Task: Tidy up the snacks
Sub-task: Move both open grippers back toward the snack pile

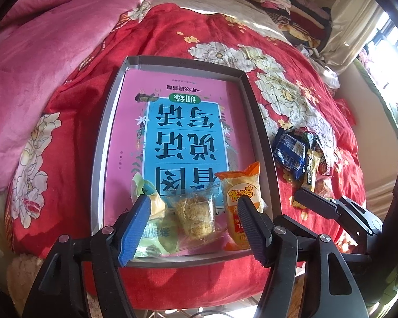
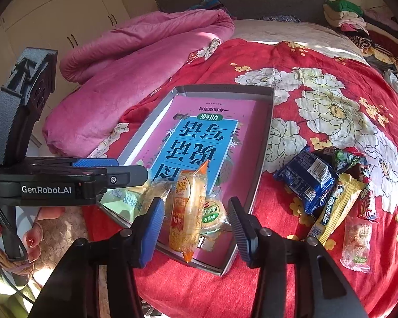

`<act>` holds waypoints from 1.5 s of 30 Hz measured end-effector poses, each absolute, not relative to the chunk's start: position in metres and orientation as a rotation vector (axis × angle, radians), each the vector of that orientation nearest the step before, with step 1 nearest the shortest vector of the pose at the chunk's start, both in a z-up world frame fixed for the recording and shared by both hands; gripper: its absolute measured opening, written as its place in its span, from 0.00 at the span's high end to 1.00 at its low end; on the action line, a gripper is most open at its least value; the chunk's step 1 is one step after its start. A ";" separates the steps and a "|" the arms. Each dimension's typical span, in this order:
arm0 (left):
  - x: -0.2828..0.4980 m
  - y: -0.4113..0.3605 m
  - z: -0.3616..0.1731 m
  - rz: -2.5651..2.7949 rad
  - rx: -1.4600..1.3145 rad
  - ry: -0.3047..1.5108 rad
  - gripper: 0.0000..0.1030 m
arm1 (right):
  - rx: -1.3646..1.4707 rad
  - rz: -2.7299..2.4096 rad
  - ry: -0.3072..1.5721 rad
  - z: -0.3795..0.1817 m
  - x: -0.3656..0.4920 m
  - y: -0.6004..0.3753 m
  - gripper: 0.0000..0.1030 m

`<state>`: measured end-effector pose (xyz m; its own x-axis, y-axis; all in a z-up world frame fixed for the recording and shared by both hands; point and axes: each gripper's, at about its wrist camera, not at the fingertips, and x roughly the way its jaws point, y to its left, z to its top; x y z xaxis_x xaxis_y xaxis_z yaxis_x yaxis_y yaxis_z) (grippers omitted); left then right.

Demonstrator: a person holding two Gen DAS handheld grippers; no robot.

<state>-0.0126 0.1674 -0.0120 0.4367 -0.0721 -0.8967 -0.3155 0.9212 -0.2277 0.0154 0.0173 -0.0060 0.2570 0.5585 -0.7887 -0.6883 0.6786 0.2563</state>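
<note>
red floral quilt (image 1: 225, 34), pink blanket (image 1: 53, 39), orange snack packet (image 2: 188, 206).

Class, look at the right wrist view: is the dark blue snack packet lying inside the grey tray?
No. The dark blue snack packet lies on the red bedspread, outside the grey tray.

My left gripper (image 1: 193, 212) hangs with jaws apart over the grey tray (image 1: 100, 143), above a clear-wrapped snack (image 1: 196, 217) lying between a green packet (image 1: 156, 228) and an orange packet (image 1: 241, 193).
</note>
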 end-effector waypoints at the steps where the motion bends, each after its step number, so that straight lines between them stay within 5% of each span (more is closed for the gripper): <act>1: -0.012 0.166 -0.011 0.152 -0.391 1.114 0.32 | -0.149 0.847 0.996 -0.005 0.015 0.016 0.51; 45: 0.020 0.092 0.034 0.062 -0.269 1.075 0.32 | -0.028 0.706 0.761 0.061 0.037 -0.071 0.35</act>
